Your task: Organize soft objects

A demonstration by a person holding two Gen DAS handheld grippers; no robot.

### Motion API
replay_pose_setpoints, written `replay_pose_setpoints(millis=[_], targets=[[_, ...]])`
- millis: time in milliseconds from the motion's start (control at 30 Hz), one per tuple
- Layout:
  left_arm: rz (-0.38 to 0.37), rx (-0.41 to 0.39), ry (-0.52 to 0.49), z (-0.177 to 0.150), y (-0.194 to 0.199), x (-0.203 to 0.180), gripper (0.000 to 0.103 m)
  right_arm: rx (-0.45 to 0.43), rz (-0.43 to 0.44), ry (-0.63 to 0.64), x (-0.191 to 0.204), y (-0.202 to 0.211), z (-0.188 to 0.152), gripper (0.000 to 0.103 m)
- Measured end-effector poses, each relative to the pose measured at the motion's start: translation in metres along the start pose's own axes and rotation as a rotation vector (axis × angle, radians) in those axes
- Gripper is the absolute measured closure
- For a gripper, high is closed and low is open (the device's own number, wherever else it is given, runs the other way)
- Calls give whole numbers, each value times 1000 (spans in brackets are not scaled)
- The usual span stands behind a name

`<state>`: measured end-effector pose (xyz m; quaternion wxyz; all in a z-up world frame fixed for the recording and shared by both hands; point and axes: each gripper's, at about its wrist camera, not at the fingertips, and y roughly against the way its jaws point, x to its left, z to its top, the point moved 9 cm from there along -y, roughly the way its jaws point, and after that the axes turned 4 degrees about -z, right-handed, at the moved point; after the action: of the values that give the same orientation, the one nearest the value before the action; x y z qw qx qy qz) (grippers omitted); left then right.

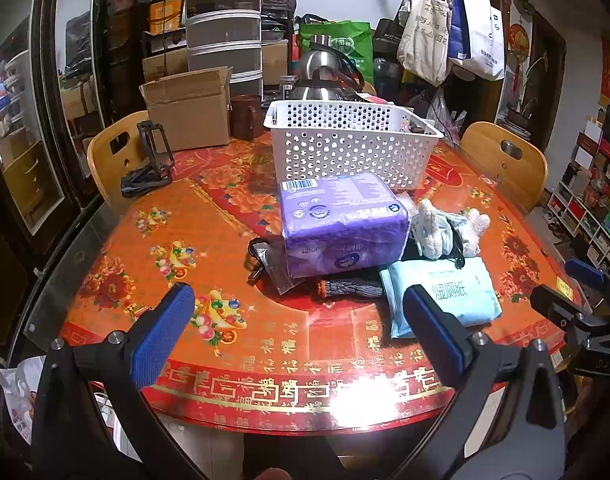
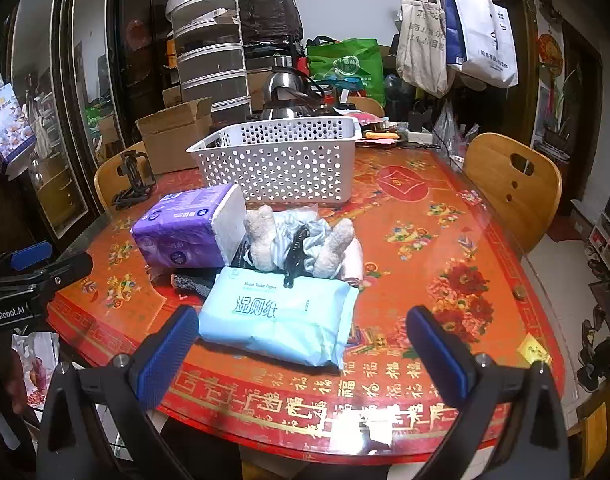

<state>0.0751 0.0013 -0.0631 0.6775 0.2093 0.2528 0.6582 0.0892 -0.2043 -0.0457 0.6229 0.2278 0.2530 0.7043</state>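
Wipes pack (image 2: 277, 320) lies flat, lower centre of the right view, long axis left-right, before tissue pack (image 2: 185, 228) and plush toy (image 2: 301, 244); basket (image 2: 281, 160) behind; red patterned table (image 2: 445, 248); cluttered room; left gripper (image 1: 301, 336) and right gripper (image 2: 305, 356) both gape, empty.

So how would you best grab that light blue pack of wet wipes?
Probably across its short width near the middle, coming from above and the near edge. The wet wipes pack lies flat on the table, nearest the open right gripper, its near side clear; only a black clip overlaps its far edge.
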Motion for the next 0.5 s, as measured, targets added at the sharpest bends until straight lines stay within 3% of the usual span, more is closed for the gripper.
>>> replay_pose_setpoints(millis=[500], targets=[[5,-9,14,1,0,4,0,1,5,2,3,-1,0,0]])
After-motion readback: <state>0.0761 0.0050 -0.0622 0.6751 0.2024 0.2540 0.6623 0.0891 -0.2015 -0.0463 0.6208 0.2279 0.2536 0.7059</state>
